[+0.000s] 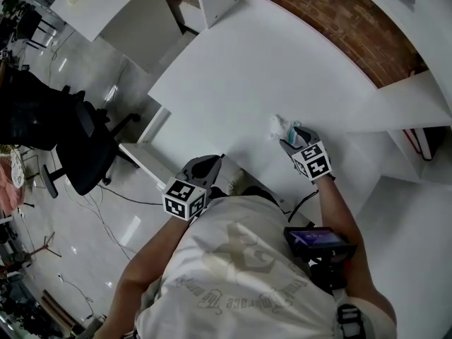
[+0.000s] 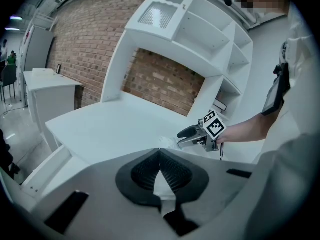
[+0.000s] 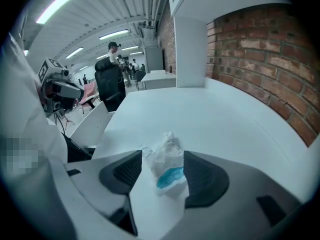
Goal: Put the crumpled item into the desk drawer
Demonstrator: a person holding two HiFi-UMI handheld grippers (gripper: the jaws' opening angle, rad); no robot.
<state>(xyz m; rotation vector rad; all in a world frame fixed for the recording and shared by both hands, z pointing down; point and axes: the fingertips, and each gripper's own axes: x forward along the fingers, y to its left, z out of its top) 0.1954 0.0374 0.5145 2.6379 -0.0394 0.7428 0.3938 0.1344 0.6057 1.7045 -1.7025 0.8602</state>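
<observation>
Straddling crumpled item (image 3: pixel 169 170) on desk (image 3: pixel 215 114) — right gripper (image 3: pixel 161 157) jaws apart

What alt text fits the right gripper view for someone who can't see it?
A crumpled white item with a blue patch lies on a white desk between the open jaws of the right gripper. A brick wall runs along the right.

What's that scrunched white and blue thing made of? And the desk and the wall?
The crumpled item looks like thin plastic or paper: wrinkled, whitish with a blue patch. The desk top seems smooth white laminate or painted board. The wall is rough red brick with mortar lines.
</observation>
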